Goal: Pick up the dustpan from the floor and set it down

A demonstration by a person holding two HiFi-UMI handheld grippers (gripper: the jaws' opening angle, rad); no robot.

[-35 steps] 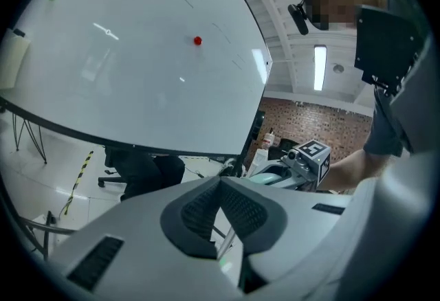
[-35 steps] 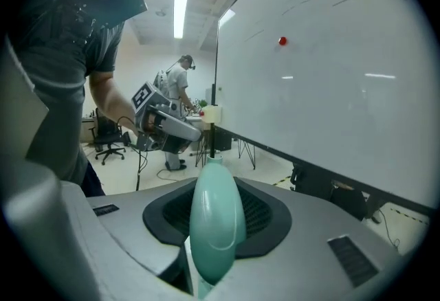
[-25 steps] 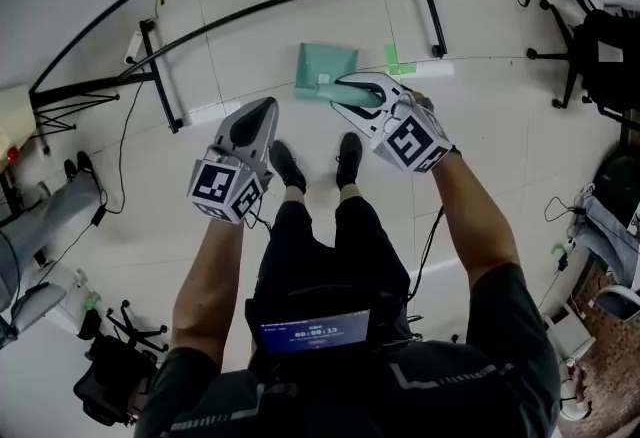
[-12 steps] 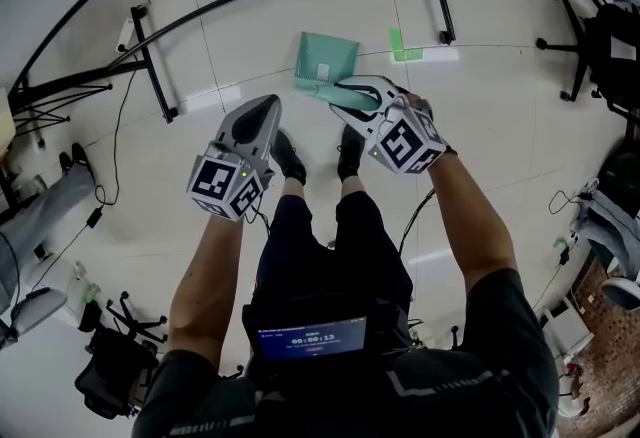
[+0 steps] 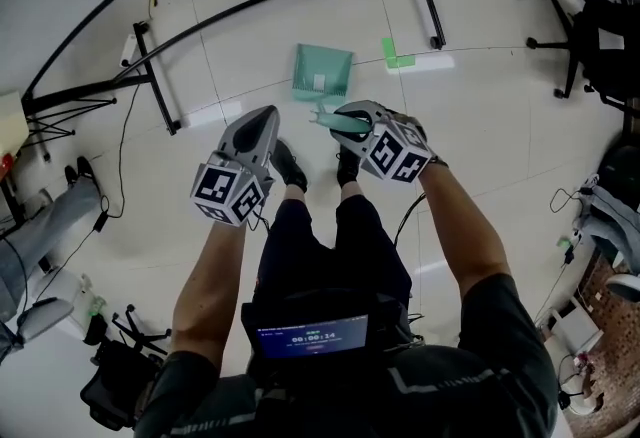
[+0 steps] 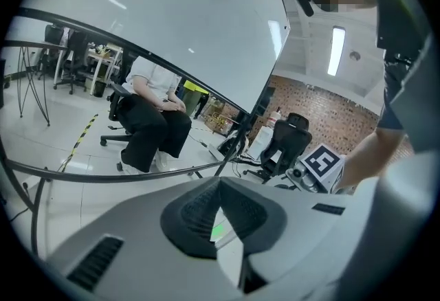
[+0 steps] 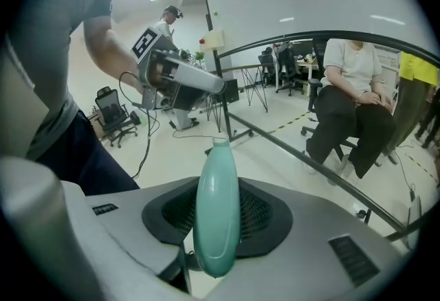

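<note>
The teal dustpan (image 5: 322,74) has its flat pan out in front of my feet, low over the floor tiles; whether it touches them I cannot tell. Its handle (image 5: 326,117) runs back into my right gripper (image 5: 338,116), which is shut on it. In the right gripper view the rounded teal handle (image 7: 216,214) stands upright, pinched between the black pads (image 7: 265,214). My left gripper (image 5: 268,114) hangs beside it on the left, apart from the dustpan. Its pads (image 6: 196,214) meet with nothing held.
A black curved tube frame (image 5: 250,1) with upright legs (image 5: 155,76) crosses the floor beyond the dustpan. Green tape (image 5: 395,54) marks a tile. My shoes (image 5: 287,166) are just below the grippers. Office chairs (image 5: 590,36) and cables stand at right. A seated person (image 7: 350,107) is behind the frame.
My right gripper has sunk and drifted left toward my feet with the dustpan handle still in it. The left gripper has dropped slightly.
</note>
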